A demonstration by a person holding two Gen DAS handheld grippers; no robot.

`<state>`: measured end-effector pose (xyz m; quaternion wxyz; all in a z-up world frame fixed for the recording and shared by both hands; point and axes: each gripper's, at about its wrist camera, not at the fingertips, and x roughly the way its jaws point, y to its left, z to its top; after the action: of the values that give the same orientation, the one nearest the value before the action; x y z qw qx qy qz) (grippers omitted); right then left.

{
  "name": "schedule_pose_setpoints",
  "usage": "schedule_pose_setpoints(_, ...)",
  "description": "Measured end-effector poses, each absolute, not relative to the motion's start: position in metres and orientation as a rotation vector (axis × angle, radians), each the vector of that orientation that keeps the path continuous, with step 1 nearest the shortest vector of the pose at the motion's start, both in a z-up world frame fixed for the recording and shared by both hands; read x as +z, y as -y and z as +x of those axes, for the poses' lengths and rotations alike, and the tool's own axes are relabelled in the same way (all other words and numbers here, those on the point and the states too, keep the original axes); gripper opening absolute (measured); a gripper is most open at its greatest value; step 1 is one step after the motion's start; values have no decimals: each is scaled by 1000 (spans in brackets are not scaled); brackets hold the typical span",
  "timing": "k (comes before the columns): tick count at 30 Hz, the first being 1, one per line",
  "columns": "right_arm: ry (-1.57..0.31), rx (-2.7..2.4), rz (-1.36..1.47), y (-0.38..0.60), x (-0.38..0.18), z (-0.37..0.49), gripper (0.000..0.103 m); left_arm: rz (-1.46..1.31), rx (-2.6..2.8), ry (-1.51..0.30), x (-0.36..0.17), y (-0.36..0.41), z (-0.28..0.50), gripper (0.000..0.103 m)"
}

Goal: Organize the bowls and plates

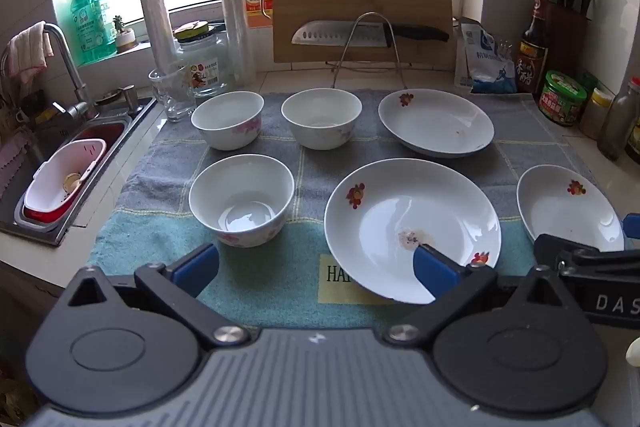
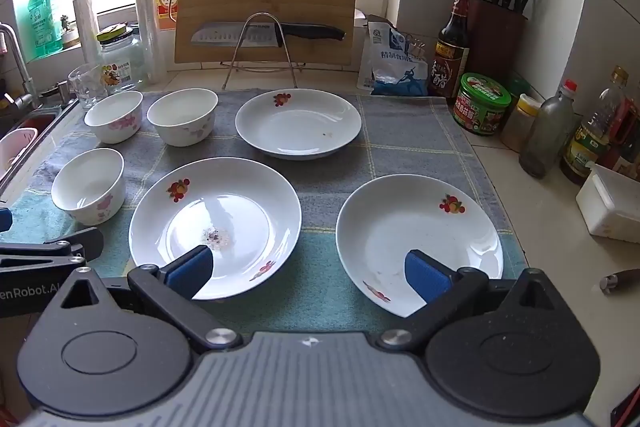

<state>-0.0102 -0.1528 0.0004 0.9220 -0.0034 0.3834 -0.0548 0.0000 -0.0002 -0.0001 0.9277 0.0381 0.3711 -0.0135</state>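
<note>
Left wrist view: I am holding the left gripper (image 1: 316,267) with fingers (image 1: 198,265) spread wide, grasping nothing. Three bowls are sitting on the cloth (image 1: 132,239) over the desk: near bowl (image 1: 241,199) just ahead of the left finger, two far bowls (image 1: 227,119) (image 1: 321,123) behind it. The centre plate (image 1: 404,223) is lying under the right finger's tip, though I cannot tell whether they are touching.

Right wrist view: I am holding the right gripper (image 2: 310,273) released too, empty. Its fingers are straddling the gap between the centre plate and the right plate (image 2: 416,235); the far plate (image 2: 298,123) is lying well ahead.

I am judging the left gripper nearer the bowls, the right nearer the plates.
</note>
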Motion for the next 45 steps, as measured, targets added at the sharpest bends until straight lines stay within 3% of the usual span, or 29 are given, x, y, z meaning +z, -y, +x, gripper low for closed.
schedule_pose_setpoints(45, -774, -110, -12, 152, 5, -10, 103, 82, -24, -742, 8, 2, 0, 102)
